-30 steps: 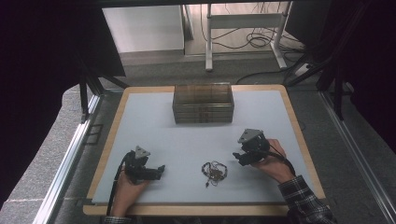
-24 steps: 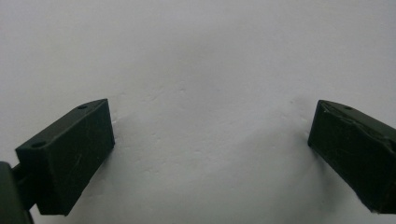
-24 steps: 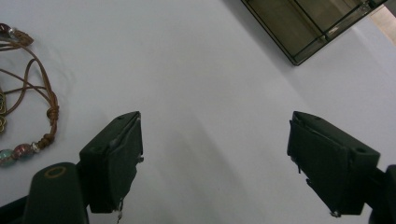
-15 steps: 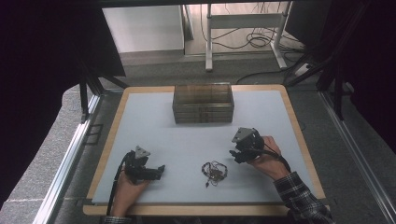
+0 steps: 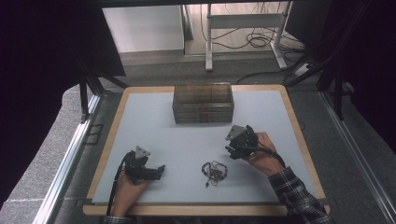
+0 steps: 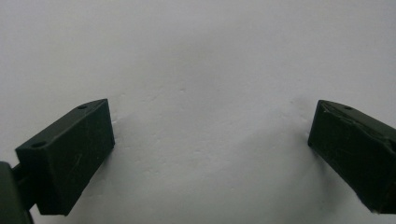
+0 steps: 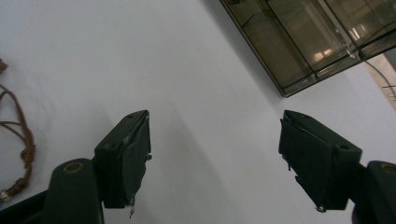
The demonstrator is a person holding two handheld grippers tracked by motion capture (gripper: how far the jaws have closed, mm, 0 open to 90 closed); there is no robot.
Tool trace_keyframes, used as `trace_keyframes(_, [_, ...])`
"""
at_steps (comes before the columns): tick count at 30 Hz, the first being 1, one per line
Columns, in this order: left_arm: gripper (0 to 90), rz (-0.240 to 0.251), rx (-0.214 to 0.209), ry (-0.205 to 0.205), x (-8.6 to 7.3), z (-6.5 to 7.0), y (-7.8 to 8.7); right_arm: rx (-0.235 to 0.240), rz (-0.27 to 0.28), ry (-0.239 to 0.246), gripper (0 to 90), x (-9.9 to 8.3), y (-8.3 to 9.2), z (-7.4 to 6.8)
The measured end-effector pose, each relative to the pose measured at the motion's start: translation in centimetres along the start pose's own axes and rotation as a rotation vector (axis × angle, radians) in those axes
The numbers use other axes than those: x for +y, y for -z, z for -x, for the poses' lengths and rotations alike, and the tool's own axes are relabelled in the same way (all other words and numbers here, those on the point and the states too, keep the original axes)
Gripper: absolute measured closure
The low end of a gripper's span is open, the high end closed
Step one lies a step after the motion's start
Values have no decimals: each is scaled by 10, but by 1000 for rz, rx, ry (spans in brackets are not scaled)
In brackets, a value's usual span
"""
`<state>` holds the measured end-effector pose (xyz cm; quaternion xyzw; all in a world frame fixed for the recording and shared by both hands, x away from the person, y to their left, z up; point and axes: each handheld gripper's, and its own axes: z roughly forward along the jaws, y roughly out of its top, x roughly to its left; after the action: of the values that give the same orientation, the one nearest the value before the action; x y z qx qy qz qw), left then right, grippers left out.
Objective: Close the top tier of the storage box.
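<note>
A tangle of brown cord with small beads (image 5: 214, 171) lies on the white table top (image 5: 187, 140) near the front; its edge shows as brown cord (image 7: 18, 140) in the right gripper view. My right gripper (image 5: 232, 150) hovers just right of and behind it. Its jaws have just been closing but still stand open (image 7: 215, 154), with nothing between them. My left gripper (image 5: 160, 170) rests at the front left, pointing right toward the cord. It is open (image 6: 210, 135) over bare table.
A clear smoky drawer box (image 5: 203, 102) stands at the back middle of the table; its corner is the drawer box (image 7: 303, 37) in the right gripper view. The table has a wooden rim (image 5: 299, 135). Beyond the table are a metal frame and cables on the floor.
My right gripper has moved left, toward the middle of the table and closer to the cord. The left gripper and the cord have stayed put.
</note>
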<state>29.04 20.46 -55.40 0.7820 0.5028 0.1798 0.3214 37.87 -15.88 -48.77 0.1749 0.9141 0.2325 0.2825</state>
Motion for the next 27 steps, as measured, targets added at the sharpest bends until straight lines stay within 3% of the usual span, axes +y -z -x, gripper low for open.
trace_keyframes(18, [5, -2, 0, 1, 0, 0, 0, -105, -16, 152, 352, 17, -10, -7])
trace_keyframes(23, [5, -2, 0, 2, 0, 0, 0, -161, -25, 221, 373, 22, -13, -10])
trace_keyframes(27, [5, -2, 0, 1, 0, 0, 0, -173, -17, 231, 373, 24, -15, -11])
